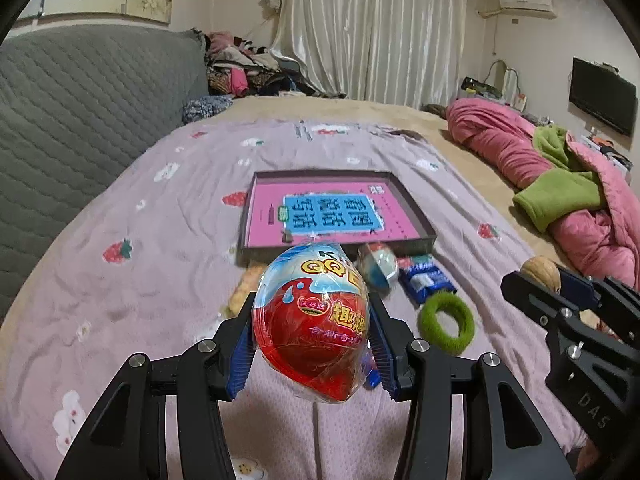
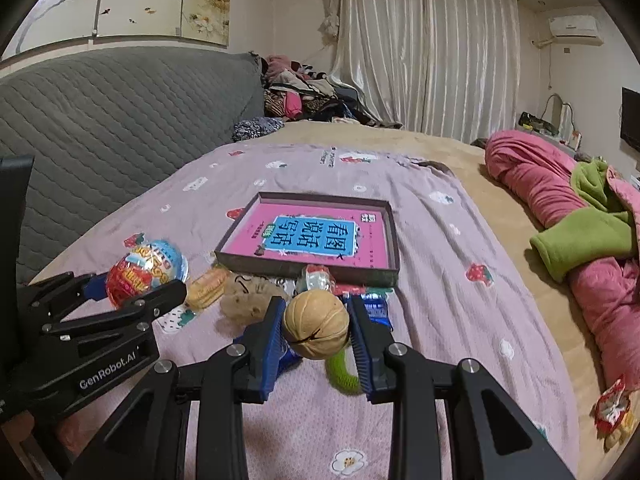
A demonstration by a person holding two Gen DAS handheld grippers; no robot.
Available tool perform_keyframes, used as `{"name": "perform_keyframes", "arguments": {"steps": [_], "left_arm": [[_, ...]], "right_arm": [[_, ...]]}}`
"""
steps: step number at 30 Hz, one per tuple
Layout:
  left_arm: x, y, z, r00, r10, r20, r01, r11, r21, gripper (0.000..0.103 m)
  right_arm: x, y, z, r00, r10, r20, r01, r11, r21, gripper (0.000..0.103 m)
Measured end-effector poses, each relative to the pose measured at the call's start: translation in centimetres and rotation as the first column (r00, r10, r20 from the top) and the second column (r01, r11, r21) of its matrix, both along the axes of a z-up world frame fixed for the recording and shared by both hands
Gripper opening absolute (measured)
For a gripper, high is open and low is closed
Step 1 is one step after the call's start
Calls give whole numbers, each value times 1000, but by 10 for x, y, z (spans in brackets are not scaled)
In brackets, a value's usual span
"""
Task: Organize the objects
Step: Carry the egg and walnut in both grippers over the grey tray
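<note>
A bed covered with a purple sheet (image 1: 168,240) printed with strawberries. At 12 o'clock on it lies a shallow tray (image 1: 416,216) holding a pink book (image 1: 336,216).

The left gripper (image 1: 312,344) is clamped on a red and blue toy egg (image 1: 312,320) in clear wrap, lifted off the sheet at 6 o'clock of the tray. The right gripper (image 2: 316,332) is clamped on a walnut (image 2: 316,324), also lifted, at 5 o'clock of the tray.

Between the grippers and the tray's near edge, loose things lie on the sheet: a green ring (image 1: 446,322) at 4 o'clock of the egg, a blue packet (image 1: 426,280) just beyond it, a small egg toy (image 1: 378,264) touching the tray's wall, a biscuit (image 2: 206,284) and a tan lump (image 2: 250,296) side by side.

A pink quilt (image 1: 516,152) with green lining is bunched at 3 o'clock. A grey quilted headboard (image 1: 80,100) stands at 9 o'clock, curtains (image 1: 372,28) at 12.
</note>
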State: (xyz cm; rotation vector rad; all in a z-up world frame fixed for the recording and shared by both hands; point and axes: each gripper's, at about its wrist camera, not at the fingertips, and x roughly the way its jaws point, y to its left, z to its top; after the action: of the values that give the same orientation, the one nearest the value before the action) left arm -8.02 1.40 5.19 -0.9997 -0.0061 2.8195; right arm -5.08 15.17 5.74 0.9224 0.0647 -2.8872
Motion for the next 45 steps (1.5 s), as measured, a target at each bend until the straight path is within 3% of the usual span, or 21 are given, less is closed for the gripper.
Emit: {"name": "perform_keyframes", "arguments": {"steps": [16,27,37,42,45], "left_arm": [[-47,6,34,999,0,-40,0,1000,-12,52],[-114,0,58,998,13,-64,-14,1000,-23,52],[-198,5,35,1000,9,17,-8,1000,-26,52],[-246,11,15,997,1,76,2,999,-46,52],[-272,13,-2,991,-11,132,14,1000,-25,52]], "right_arm": [[-40,4,31,999,9,-48,-8,999,32,32],[-117,12,51,997,70,-40,-69,997,27,32],[-188,12,35,993,117,32,-117,993,6,32],[-235,22,16,981,159,116,-145,982,-121,32],[-261,25,1,976,160,151,-142,982,-123,32]]}}
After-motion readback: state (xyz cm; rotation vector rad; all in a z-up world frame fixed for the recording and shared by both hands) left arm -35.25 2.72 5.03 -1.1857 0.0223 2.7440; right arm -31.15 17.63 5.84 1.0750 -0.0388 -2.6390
